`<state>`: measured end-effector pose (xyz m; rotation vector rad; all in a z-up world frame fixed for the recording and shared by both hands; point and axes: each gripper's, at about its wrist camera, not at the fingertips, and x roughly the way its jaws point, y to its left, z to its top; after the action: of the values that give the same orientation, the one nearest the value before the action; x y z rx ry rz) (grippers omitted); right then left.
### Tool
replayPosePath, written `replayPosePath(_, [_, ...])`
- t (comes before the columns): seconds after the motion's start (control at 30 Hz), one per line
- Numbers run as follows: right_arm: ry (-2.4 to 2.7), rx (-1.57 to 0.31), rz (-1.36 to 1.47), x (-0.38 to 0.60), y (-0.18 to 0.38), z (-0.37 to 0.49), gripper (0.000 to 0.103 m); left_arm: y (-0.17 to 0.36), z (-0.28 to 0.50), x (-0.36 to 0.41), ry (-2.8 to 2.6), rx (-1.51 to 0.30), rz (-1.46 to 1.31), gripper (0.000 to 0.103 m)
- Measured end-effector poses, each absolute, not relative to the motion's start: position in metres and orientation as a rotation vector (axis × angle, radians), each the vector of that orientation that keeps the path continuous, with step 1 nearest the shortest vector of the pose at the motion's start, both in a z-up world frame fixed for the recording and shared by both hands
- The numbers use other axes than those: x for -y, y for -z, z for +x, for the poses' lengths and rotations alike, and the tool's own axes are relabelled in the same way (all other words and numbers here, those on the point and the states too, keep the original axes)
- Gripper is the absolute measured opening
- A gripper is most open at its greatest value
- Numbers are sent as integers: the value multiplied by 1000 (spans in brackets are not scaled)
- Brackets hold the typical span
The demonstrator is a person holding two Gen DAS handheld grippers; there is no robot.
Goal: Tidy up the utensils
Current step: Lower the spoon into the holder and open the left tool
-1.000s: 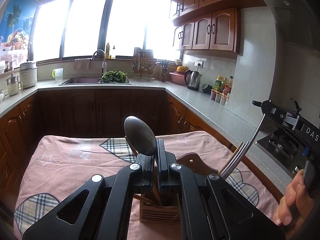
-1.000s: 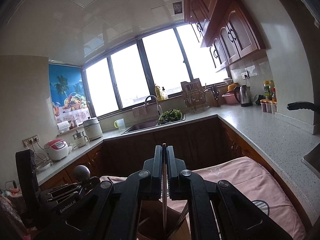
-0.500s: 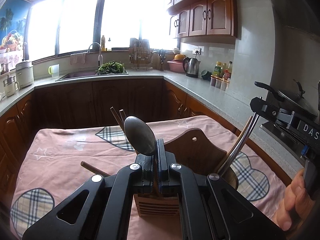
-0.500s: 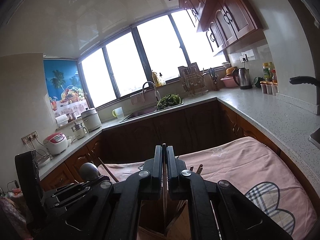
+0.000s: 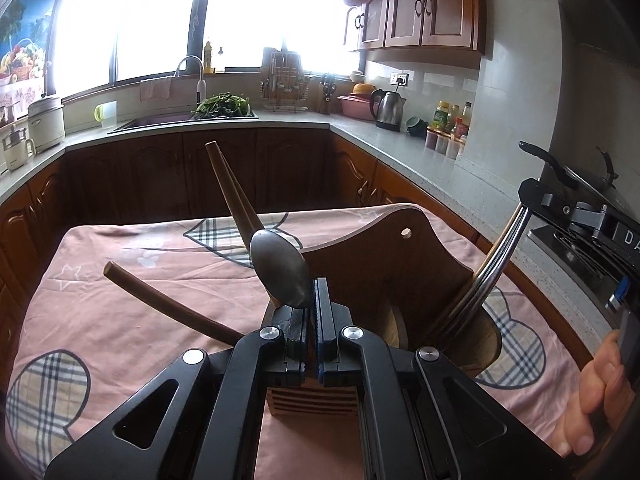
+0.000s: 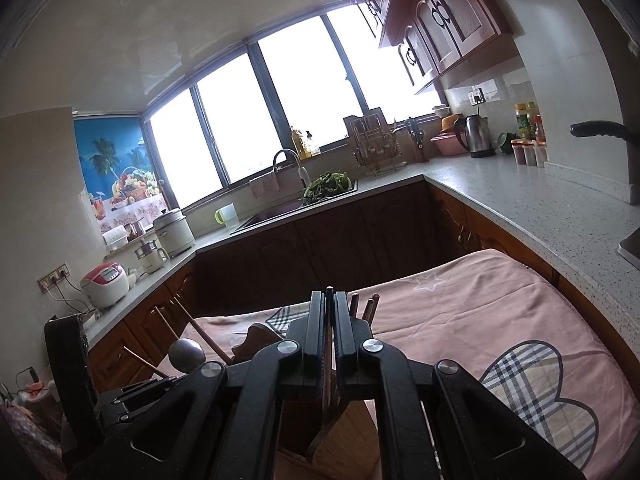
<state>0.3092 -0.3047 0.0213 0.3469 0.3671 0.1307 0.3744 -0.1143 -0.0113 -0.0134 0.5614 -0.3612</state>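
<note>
My left gripper [image 5: 314,300] is shut on the handle of a metal spoon [image 5: 280,268], whose bowl stands up above the jaws. Right under it stands a wooden utensil holder [image 5: 400,264] with a slatted front box and a round cup at its right. Two brown wooden handles [image 5: 232,184] lean out of the box. My right gripper [image 5: 528,196] is shut on slim metal handles [image 5: 492,264] that slant down into the round cup. In the right wrist view, that gripper [image 6: 329,300] clamps a thin dark strip above the holder [image 6: 348,432]. The spoon [image 6: 186,355] shows at the left.
The holder stands on a table under a pink cloth with plaid hearts [image 5: 120,320]. A person's hand [image 5: 600,392] grips the right tool. Counters with a sink [image 5: 160,122], a kettle [image 5: 390,110], spice jars and a stove pan [image 5: 560,172] ring the table.
Both grippers have sunk toward the holder and tipped downward. The holder's back panel and round cup have come into view, and the metal handles now reach into the cup.
</note>
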Motion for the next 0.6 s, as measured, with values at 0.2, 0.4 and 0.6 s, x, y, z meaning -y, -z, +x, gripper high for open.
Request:
replayPosePath(0.2, [-129, -369, 380, 309, -18, 309, 4, 12, 376, 113, 360, -567, -22, 2])
replayPosePath(0.4, [-134, -374, 397, 311, -17, 309, 4, 12, 378, 109, 380, -582, -43, 3])
replayPosePath(0.6, [-133, -374, 394, 312, -16, 309, 4, 15, 379, 111, 387, -609, -45, 3])
